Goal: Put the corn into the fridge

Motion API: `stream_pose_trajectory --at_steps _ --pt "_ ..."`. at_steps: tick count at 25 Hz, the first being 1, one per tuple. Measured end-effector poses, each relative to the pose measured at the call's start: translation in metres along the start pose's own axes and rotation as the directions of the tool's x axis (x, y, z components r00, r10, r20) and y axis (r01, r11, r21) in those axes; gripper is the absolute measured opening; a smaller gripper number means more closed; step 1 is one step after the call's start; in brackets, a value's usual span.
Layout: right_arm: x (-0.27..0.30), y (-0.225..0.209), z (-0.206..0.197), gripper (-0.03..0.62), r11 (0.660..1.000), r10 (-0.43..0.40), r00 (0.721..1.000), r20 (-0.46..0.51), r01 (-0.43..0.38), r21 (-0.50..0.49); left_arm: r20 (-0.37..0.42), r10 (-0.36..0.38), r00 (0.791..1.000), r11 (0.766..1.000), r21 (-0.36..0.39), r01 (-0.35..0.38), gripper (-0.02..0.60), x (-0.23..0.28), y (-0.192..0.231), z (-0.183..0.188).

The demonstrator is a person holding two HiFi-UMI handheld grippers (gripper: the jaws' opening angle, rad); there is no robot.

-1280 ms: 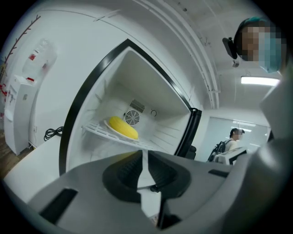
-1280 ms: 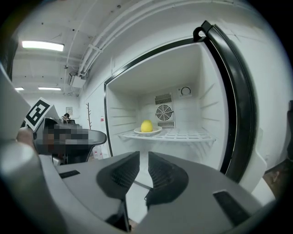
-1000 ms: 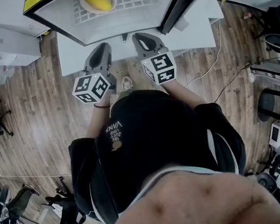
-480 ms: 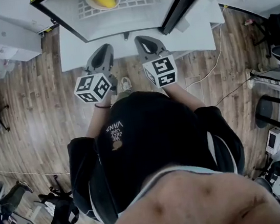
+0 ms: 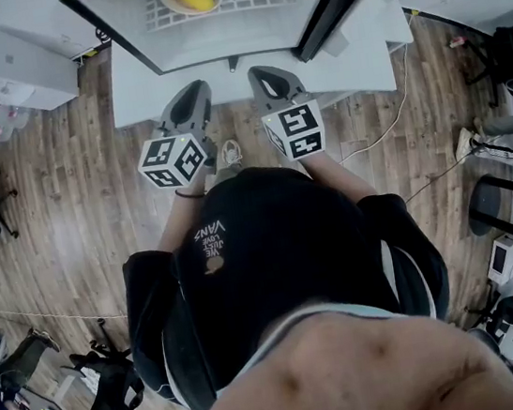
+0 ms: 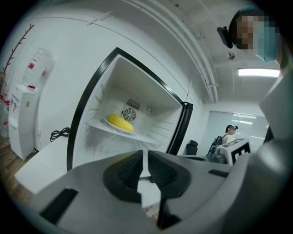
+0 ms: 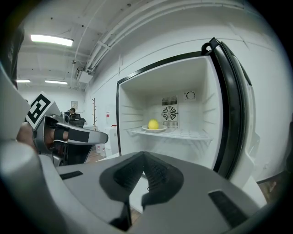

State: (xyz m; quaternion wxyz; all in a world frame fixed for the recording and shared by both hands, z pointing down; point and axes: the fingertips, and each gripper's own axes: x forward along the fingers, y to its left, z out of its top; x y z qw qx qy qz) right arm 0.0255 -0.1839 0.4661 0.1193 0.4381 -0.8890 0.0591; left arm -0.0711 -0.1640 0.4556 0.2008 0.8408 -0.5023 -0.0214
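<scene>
Here, left hand-held gripper and right hand-held gripper shut, empty; floor wooden.

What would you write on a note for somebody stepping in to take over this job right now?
Left tool: shut, nothing in it, held in front of the fridge.
Right tool: shut, nothing in it, beside the left one.
Corn: lies on a white plate on the fridge's wire shelf.
Done: the corn is inside the fridge.
Left: the door stands open; shutting it is probably the only step that could remain.
</scene>
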Motion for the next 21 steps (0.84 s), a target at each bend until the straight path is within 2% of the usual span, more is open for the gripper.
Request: stream_pose_trajectory --at_steps 21 --pt "0.0012 0.0014 0.0007 0.012 1.0 -0.003 1.0 -0.006 0.003 -0.017 -0.002 0.011 1.0 1.0 -0.004 -0.011 0.041 -0.0034 0.0032 -0.0006"
